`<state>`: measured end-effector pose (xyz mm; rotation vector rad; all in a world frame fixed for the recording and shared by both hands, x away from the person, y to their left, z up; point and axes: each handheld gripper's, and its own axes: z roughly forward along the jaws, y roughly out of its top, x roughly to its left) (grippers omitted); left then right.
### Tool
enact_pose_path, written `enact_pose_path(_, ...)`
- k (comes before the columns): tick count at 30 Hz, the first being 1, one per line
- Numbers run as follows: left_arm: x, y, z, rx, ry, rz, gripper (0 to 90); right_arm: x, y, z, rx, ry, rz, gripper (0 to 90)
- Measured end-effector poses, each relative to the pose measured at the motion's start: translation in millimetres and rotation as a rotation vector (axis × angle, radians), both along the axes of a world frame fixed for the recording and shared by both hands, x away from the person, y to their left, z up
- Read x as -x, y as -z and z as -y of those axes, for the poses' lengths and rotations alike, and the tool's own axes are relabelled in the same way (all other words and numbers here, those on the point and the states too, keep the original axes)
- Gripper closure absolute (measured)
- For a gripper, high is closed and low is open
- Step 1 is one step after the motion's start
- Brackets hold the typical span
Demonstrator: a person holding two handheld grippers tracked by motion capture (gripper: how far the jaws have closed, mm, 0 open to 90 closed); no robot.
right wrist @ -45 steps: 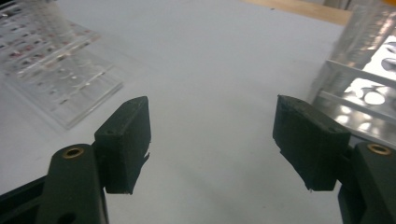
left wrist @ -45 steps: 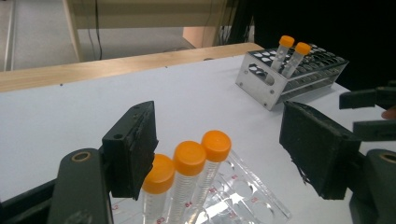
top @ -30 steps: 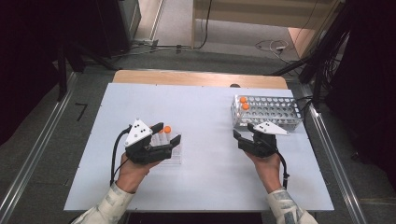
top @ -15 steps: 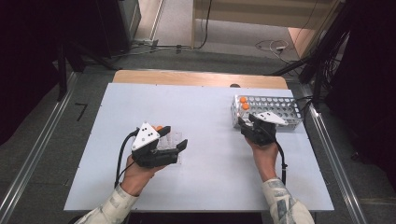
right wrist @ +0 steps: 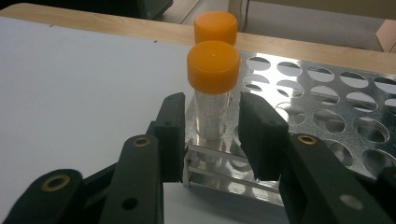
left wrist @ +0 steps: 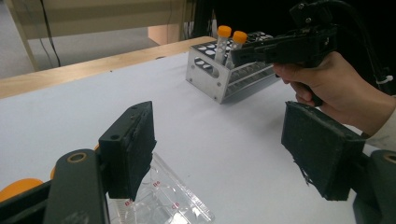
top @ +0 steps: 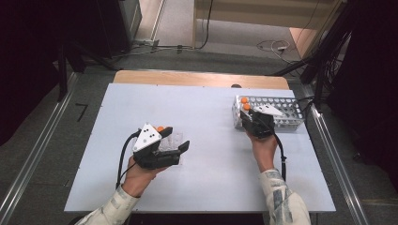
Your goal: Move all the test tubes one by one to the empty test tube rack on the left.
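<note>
Right hand-held gripper [top: 247,123] sits at the near-left corner of the metal tube rack [top: 281,123], at about 2 o'clock on the white counter [top: 206,117]. In the right gripper view its jaws flank the nearer orange-capped tube [right wrist: 213,88], which stands upright in a corner hole of the rack; a narrow gap shows on each side, so the pads are not pressing yet. The jaws have just been closing, with that tube between them. A second orange-capped tube [right wrist: 215,27] stands directly behind it, at 12 o'clock from the first, in the next hole. The remaining holes in sight are open.

Left hand-held gripper [top: 176,139] rests at about 8 o'clock on the counter, jaws spread wide and pinching nothing (left gripper view shows clear counter between the pads). A clear plastic tray [left wrist: 163,203] lies on the counter just under and beside its left jaw. An orange cap [top: 160,129] shows at the gripper's far side; what it belongs to I cannot tell.

The two grippers are well apart.
</note>
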<state>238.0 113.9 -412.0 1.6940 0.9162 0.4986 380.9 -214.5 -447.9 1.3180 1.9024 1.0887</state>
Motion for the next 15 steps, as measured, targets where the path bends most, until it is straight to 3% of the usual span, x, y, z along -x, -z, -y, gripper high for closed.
enact_pose_path(9,-0.2,0.4,0.5,-0.004,0.004,-0.002,25.5,-9.7,5.5,-3.1,0.007,0.011,-0.021,62.6)
enact_pose_path(15,-0.4,1.1,1.4,-0.005,0.006,-0.004,25.5,-9.4,4.6,-3.9,0.010,0.014,-0.014,70.9)
